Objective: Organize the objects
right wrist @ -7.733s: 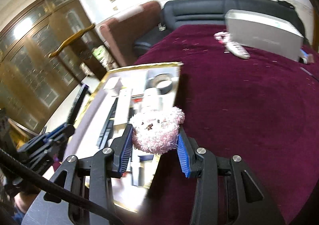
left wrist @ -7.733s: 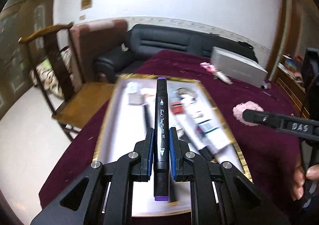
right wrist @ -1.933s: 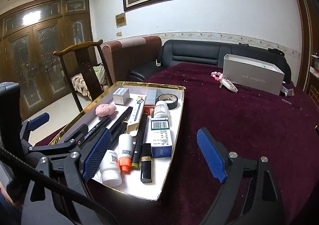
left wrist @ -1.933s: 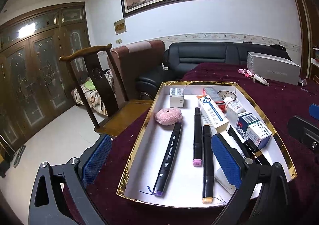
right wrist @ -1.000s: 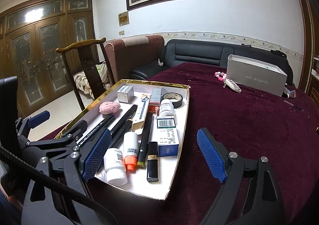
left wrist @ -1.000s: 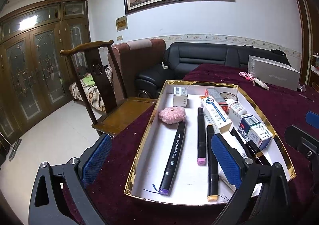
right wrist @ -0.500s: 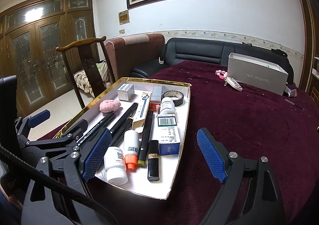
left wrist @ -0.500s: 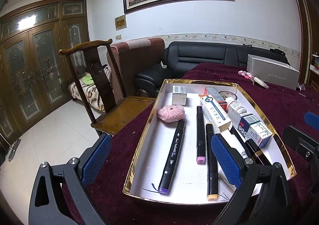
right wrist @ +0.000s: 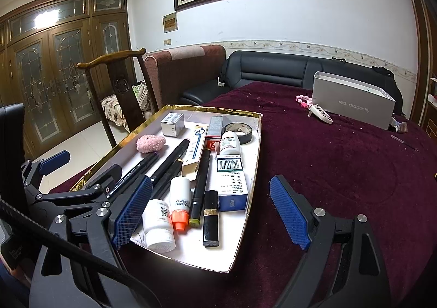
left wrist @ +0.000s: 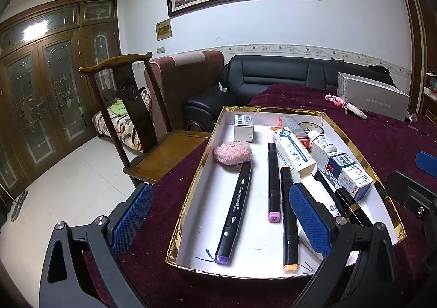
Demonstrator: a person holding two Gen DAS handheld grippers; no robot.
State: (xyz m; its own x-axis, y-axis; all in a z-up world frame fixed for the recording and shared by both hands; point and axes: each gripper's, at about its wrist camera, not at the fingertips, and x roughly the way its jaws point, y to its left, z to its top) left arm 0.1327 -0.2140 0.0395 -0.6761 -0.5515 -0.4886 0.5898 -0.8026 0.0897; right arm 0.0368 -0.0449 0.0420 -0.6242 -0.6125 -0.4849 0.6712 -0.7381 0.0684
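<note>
A gold-edged white tray (left wrist: 191, 198) (right wrist: 252, 171) lies on the maroon tablecloth, filled with items. A pink fluffy puff (left wrist: 232, 153) (right wrist: 150, 143) rests at its left side, touching the tip of a black purple-capped marker (left wrist: 235, 209). Two more markers (left wrist: 274, 181), medicine boxes (left wrist: 348, 174) (right wrist: 231, 181), white bottles (right wrist: 158, 222), a lipstick (right wrist: 210, 218) and a tape roll (right wrist: 240, 132) lie beside them. My left gripper (left wrist: 221, 223) hangs open above the tray's near end, holding nothing. My right gripper (right wrist: 211, 215) stands open over the tray's near right corner, empty.
A grey shoebox (right wrist: 352, 104) and a pink-and-white trinket (right wrist: 314, 106) sit at the table's far side. A wooden chair (left wrist: 131, 117) stands left of the table, with a black sofa (left wrist: 273, 76) behind. The cloth (right wrist: 341, 166) right of the tray is bare.
Both grippers have kept still over the last second, open and empty. Earlier the left held the purple marker and the right the pink puff; both now lie in the tray.
</note>
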